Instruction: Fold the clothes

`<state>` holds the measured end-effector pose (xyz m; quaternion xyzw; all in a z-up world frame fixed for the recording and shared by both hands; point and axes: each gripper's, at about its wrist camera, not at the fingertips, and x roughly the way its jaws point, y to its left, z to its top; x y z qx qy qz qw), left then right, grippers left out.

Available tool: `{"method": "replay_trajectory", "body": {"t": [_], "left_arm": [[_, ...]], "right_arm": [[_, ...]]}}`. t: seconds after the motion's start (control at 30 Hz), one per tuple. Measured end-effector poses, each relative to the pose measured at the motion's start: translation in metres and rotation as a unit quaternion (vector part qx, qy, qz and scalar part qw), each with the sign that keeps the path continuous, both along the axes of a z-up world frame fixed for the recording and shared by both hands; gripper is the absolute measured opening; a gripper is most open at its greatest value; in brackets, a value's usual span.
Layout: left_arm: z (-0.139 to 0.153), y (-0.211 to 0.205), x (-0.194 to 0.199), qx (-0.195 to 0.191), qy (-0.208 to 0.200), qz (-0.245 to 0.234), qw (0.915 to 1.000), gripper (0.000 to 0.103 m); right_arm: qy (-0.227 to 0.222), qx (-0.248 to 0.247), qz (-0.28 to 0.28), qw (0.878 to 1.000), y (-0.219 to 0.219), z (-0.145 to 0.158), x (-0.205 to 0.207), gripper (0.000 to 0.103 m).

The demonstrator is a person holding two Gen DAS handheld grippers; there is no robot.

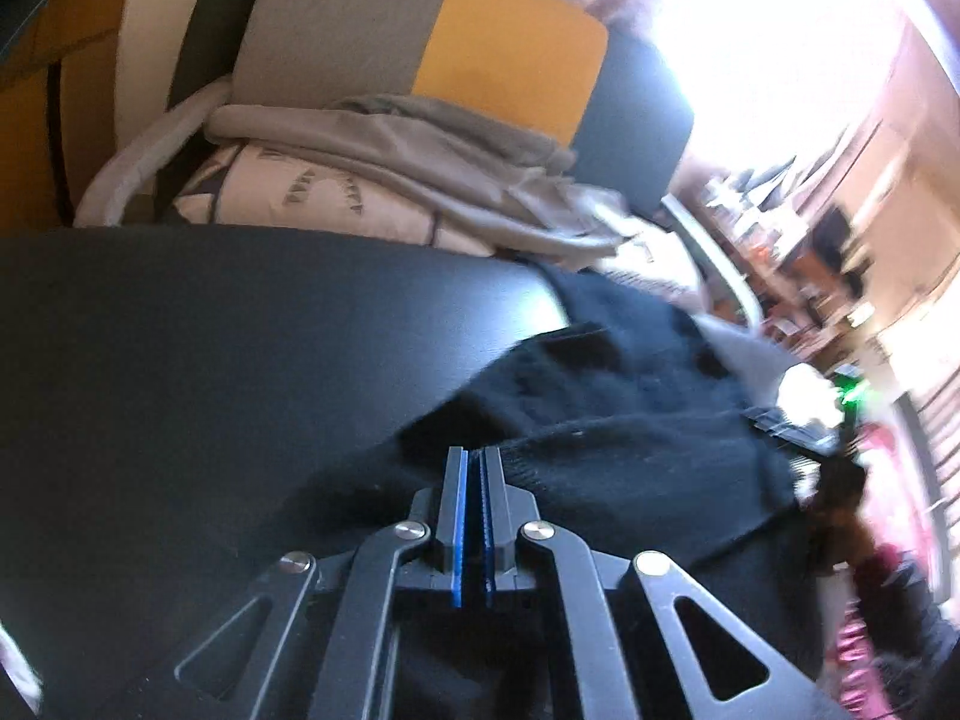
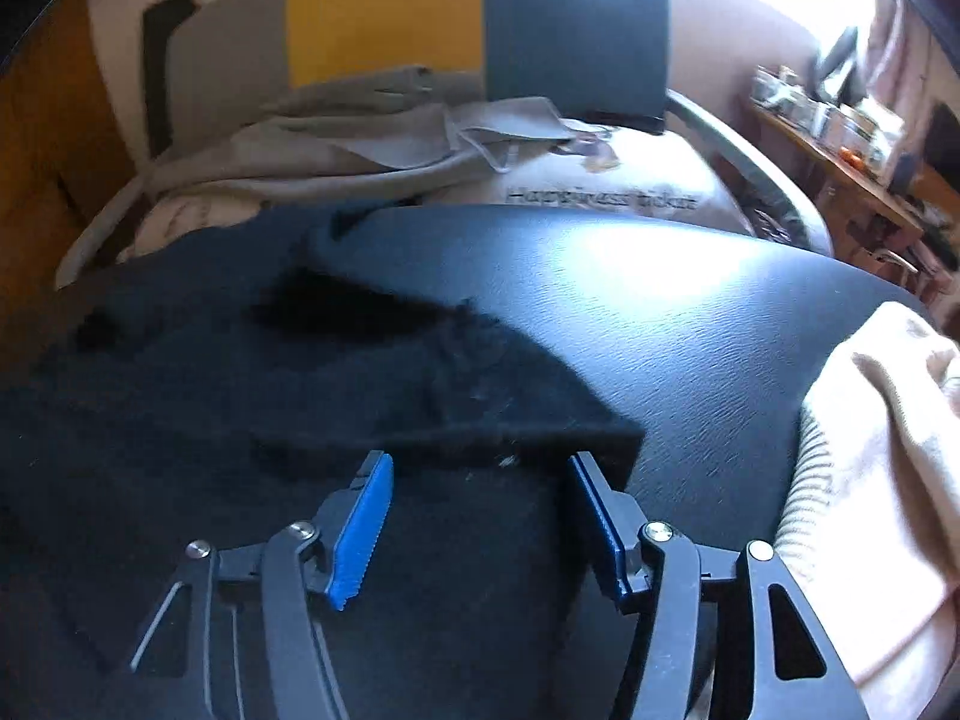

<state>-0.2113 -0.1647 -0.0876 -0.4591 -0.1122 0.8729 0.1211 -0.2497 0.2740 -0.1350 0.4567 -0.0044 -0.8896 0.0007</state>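
Black table [image 2: 690,312] blurs under black garment [image 2: 300,396]; left tool [image 1: 474,456] pinches its edge, right tool [image 2: 480,468] gapes.

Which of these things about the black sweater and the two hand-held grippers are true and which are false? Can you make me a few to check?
1. The left hand-held gripper is pinched shut on the black sweater. True.
2. The right hand-held gripper is squeezed tight shut. False: its blue pads stand apart, with the black sweater's edge lying between them and not pressed.
3. The sweater lies on a black table. True.
4. A cream ribbed garment lies at the right edge of the right wrist view. True.
5. The cushion behind the table is all red. False: it has grey, yellow and dark panels.
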Motion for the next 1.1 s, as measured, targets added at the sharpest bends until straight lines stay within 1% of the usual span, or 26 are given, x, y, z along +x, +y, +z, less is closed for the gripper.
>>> {"method": "replay_trajectory", "body": {"t": [0.03,0.1,0.13,0.2,0.27,0.33,0.37,0.4,0.43,0.47,0.53,0.57,0.63,0.67,0.73,0.77,0.87,0.93,1.0,1.1], "left_arm": [[-0.007,0.002,-0.005,-0.008,-0.013,-0.001,0.9999,0.002],[-0.021,0.01,-0.013,-0.047,-0.029,0.002,0.9985,0.003],[-0.028,0.013,-0.016,-0.057,-0.039,0.004,0.9976,0.003],[-0.034,0.013,-0.018,-0.053,-0.053,0.009,0.9971,0.006],[-0.029,0.009,-0.014,-0.044,-0.05,0.023,0.9975,0.006],[-0.017,0.001,-0.005,-0.058,-0.036,0.049,0.9965,0.008],[-0.011,-0.003,0.001,-0.063,-0.029,0.06,0.9958,0.008],[-0.004,-0.007,0.006,-0.067,-0.021,0.071,0.995,0.011],[0.001,-0.01,0.012,-0.068,-0.014,0.08,0.9944,0.013],[0.006,-0.013,0.018,-0.063,-0.007,0.085,0.9944,0.013],[0.012,-0.008,0.028,-0.039,0.008,0.068,0.9969,0.014],[0.011,-0.001,0.032,-0.034,0.008,0.055,0.9979,0.015],[0.003,0.018,0.034,-0.041,-0.003,0.027,0.9988,0.015],[-0.006,0.026,0.034,-0.047,-0.013,0.02,0.9986,0.015],[-0.024,0.034,0.034,-0.054,-0.031,0.013,0.998,0.015],[-0.028,0.032,0.036,-0.051,-0.028,0.016,0.9982,0.015],[-0.042,0.024,0.042,-0.042,-0.019,0.024,0.9987,0.015],[-0.045,0.019,0.046,-0.04,-0.005,0.021,0.999,0.016],[-0.046,0.015,0.047,-0.034,0.0,0.026,0.9991,0.016],[-0.046,0.015,0.045,-0.033,0.001,0.037,0.9988,0.016]], "right_arm": [[0.001,0.0,-0.005,1.0,0.002,-0.001,-0.001,0.063],[0.005,0.001,-0.015,1.0,0.003,-0.001,-0.003,0.064],[0.008,0.007,-0.015,1.0,0.001,-0.001,-0.002,0.064],[0.01,0.009,-0.015,1.0,0.0,-0.001,-0.002,0.064],[0.008,0.013,-0.015,1.0,-0.001,0.002,-0.003,0.064],[0.009,0.024,-0.013,1.0,-0.005,0.007,-0.004,0.064],[0.019,0.034,-0.007,0.999,-0.01,0.012,-0.001,0.064],[0.033,0.037,0.004,0.999,-0.016,0.019,0.005,0.064],[0.046,0.037,0.015,0.998,-0.023,0.026,0.011,0.064],[0.059,0.038,0.027,0.997,-0.03,0.032,0.018,0.065],[0.074,0.023,0.053,0.996,-0.046,0.042,0.031,0.065],[0.076,0.012,0.067,0.995,-0.054,0.045,0.038,0.065],[0.07,-0.007,0.093,0.993,-0.072,0.045,0.051,0.066],[0.066,-0.011,0.104,0.992,-0.08,0.044,0.057,0.066],[0.055,-0.005,0.115,0.992,-0.093,0.036,0.066,0.066],[0.049,-0.003,0.118,0.992,-0.097,0.031,0.07,0.066],[0.031,-0.004,0.1,0.995,-0.093,0.018,0.073,0.066],[0.031,-0.017,0.086,0.996,-0.083,0.008,0.074,0.069],[0.031,-0.025,0.074,0.996,-0.075,0.0,0.075,0.069],[0.032,0.001,0.074,0.997,-0.082,0.0,0.076,0.072]]}}
